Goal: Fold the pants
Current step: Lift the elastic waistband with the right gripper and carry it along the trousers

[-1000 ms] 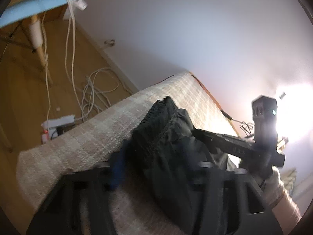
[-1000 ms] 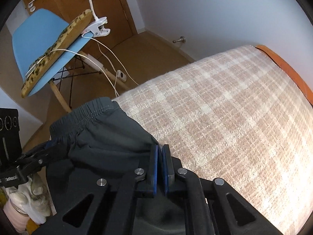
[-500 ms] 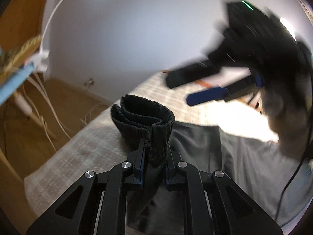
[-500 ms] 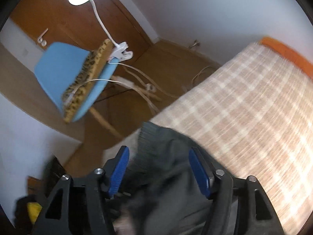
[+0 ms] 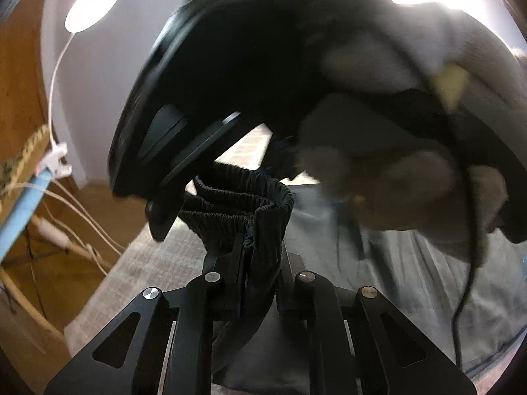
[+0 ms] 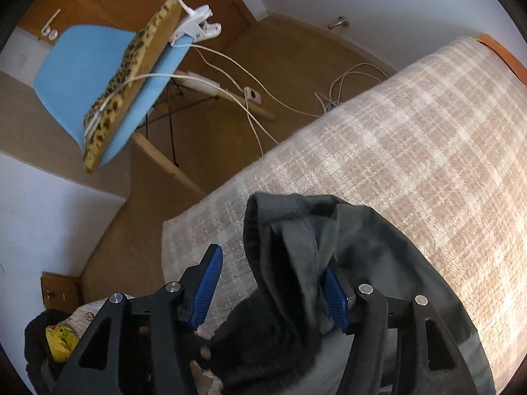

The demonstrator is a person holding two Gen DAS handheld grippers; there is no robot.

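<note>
Dark grey pants (image 6: 362,247) lie on a bed under a beige plaid blanket (image 6: 411,148). My left gripper (image 5: 260,250) is shut on the bunched elastic waistband (image 5: 237,197), which it holds up off the blanket. My right gripper (image 6: 270,293) straddles a raised fold of the pants and its jaws are closing. Its left blue pad (image 6: 206,288) stands clear of the cloth, and its right pad (image 6: 334,299) sits half behind it. In the left wrist view, one of the right gripper's black fingers (image 5: 184,171) and a gloved hand (image 5: 378,181) loom blurred just above the waistband.
Beside the bed a blue chair (image 6: 75,75) carries a leopard-print cushion (image 6: 131,75) with a white clip lamp (image 6: 197,23) clamped on. White cables (image 6: 346,85) trail over the wooden floor. The bed's corner edge (image 6: 184,230) is close by. A yellow item (image 6: 61,342) lies at the lower left.
My right gripper let go of the pants, opened wide and moved in over the waistband. My left gripper rolled upright and lifted the waistband it holds.
</note>
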